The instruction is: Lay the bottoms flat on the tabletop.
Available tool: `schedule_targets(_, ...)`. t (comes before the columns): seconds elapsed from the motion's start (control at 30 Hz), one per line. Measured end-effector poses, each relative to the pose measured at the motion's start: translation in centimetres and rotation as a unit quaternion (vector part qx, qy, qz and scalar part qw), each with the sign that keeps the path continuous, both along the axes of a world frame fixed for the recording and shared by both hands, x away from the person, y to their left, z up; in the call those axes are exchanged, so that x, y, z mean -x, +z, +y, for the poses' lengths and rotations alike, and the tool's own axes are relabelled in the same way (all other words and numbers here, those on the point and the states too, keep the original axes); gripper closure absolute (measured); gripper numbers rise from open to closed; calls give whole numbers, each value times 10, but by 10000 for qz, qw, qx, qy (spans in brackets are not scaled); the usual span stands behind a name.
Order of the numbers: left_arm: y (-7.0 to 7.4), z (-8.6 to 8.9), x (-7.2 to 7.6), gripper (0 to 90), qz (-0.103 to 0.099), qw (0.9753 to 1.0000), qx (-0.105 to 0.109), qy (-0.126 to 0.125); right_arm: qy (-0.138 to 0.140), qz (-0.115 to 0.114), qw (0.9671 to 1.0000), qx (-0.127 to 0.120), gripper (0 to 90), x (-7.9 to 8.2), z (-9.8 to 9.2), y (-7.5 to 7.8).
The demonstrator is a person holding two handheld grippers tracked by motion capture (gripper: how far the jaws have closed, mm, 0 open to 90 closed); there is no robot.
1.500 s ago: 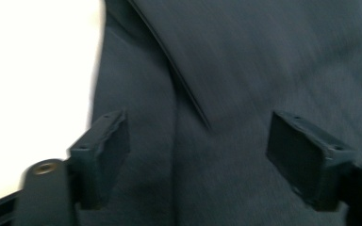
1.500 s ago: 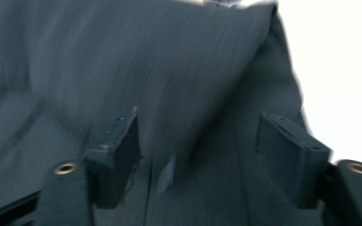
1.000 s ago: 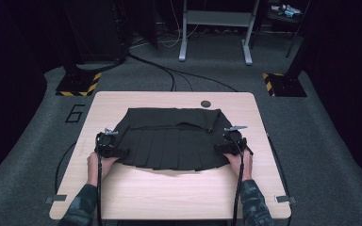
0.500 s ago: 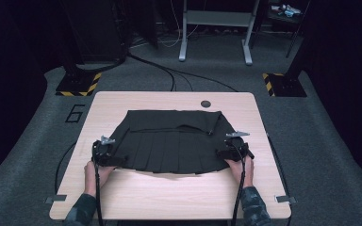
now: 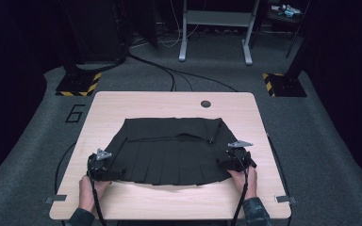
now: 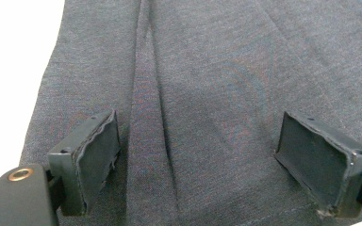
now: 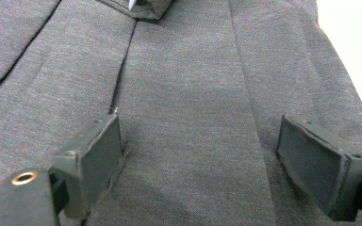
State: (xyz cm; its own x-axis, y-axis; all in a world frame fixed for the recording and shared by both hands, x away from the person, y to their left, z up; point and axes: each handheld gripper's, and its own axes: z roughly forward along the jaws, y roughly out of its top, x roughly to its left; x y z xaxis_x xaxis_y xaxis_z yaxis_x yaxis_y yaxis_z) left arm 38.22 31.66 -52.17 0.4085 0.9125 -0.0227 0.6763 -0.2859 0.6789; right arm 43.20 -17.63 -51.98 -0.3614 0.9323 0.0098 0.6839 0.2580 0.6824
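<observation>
A dark pleated skirt point(image 5: 169, 150) lies flat across the middle of the light wooden table point(image 5: 169, 104), waistband toward the far side and hem toward me. My left gripper point(image 5: 100, 165) sits at the skirt's near left corner. My right gripper point(image 5: 234, 161) rests at its near right corner. In the left gripper view the jaws stand wide apart over the grey pleated cloth point(image 6: 207, 94), with the gripper point(image 6: 202, 155) open and nothing pinched. The right gripper view has its gripper point(image 7: 207, 155) open too, its jaws spread above the fabric point(image 7: 188, 84).
A round dark grommet point(image 5: 205, 103) sits near the table's far edge. A hand point(image 5: 92, 190) and another hand point(image 5: 247, 181) come in at the near edge with cables trailing. Beyond the table are floor cables, a metal stand point(image 5: 214, 28) and striped bases point(image 5: 78, 84).
Both grippers moved toward me, from partway up the skirt's sides down to its near corners, and the skirt now lies flatter with its hem drawn closer to the near edge.
</observation>
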Motion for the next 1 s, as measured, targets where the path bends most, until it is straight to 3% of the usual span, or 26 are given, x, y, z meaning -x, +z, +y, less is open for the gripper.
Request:
schedule_targets(0.37,1,9,48,134,67,10000,-60,-35,267,-77,9996,-28,146,49,-2,-2)
schedule_targets(0.5,2,9,57,136,145,9998,-107,-122,340,-17,9994,7,146,60,-5,-1)
schedule_targets(0.63,8,7,54,153,138,9996,-182,-176,408,47,9991,51,140,62,-6,1)
schedule_targets(0.77,23,5,48,152,-52,9996,-140,-227,437,35,9990,-33,111,60,-6,3)
schedule_targets(0.9,37,1,33,155,-77,9993,-128,-336,423,-80,9990,-107,107,55,-5,14)
schedule_targets(1.0,40,-5,15,164,-110,9991,-141,-394,439,-254,9986,-143,111,51,-1,27)
